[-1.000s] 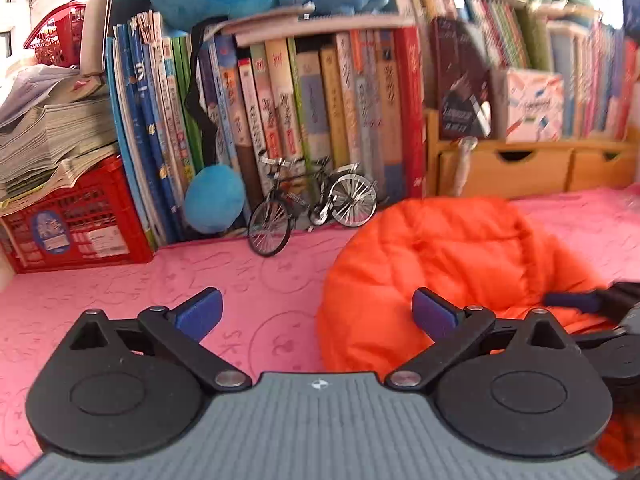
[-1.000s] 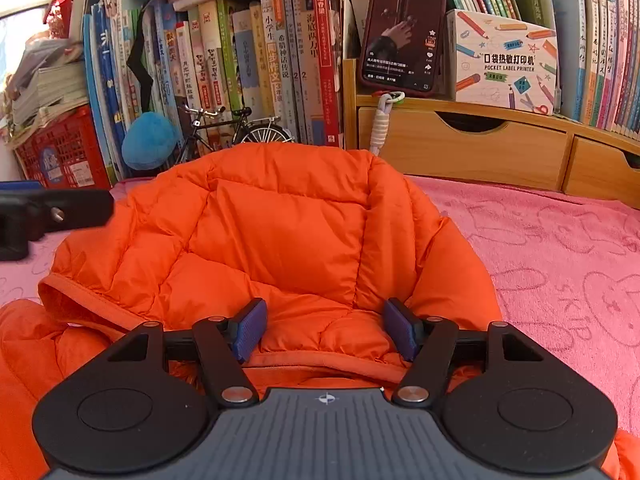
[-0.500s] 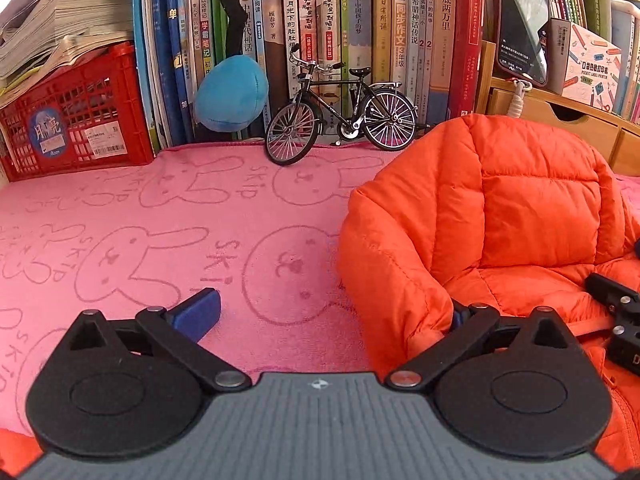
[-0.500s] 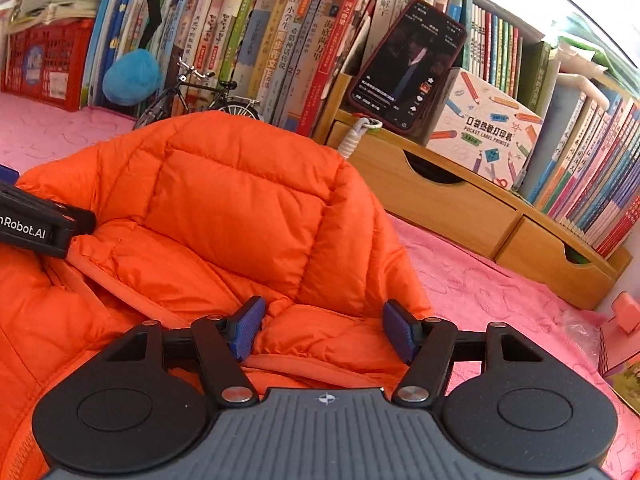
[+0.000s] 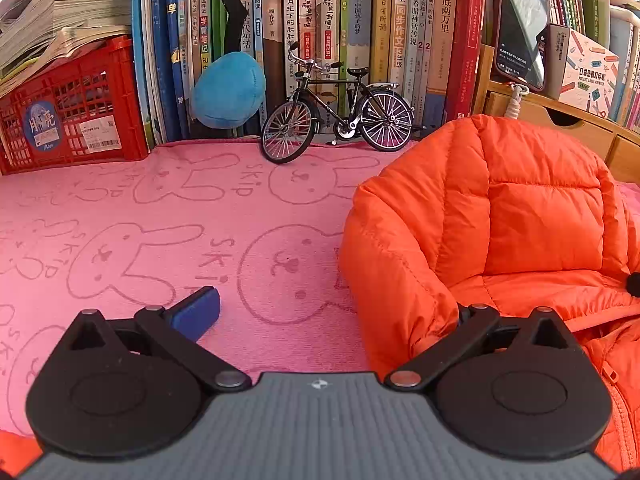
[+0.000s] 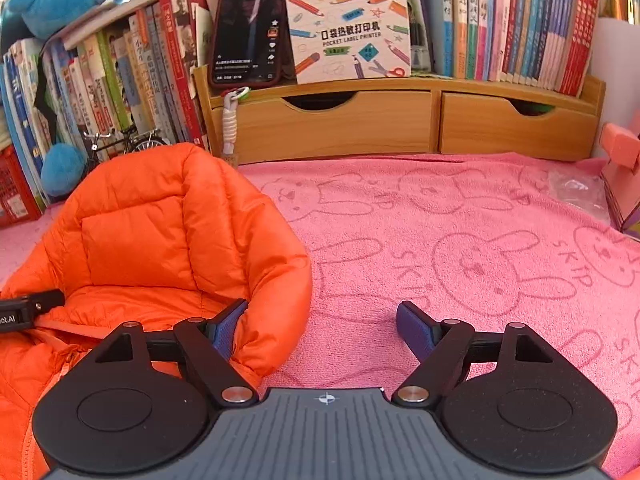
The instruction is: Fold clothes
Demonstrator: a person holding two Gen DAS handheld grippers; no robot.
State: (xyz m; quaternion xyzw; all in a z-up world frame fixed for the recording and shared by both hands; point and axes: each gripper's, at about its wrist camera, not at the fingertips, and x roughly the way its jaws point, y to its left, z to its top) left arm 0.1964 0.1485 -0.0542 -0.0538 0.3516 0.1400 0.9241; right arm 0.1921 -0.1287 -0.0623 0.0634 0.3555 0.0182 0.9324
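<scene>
Puffy orange quilted down jacket (image 6: 160,240): lower left of right view, on pink rabbit-print towel (image 6: 460,240), hood upright. Right gripper (image 6: 316,328): just been opening, straddling hood's edge, unpressed. Left gripper (image 5: 332,312): spread, likewise. Step: between folds. Next: regrasping hood edges, folding down.

low wrist views, shared jacket (image 5: 520,208)

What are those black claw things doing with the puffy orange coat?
A person holds a gripper in each hand to fold the orange puffer jacket lying on the pink bunny towel. The left gripper is open, straddling the jacket's left edge. The right gripper has just been opening its jaws; its left pad touches the jacket's right edge, and nothing is pinched. The jacket's top part stands up, puffy.
</scene>
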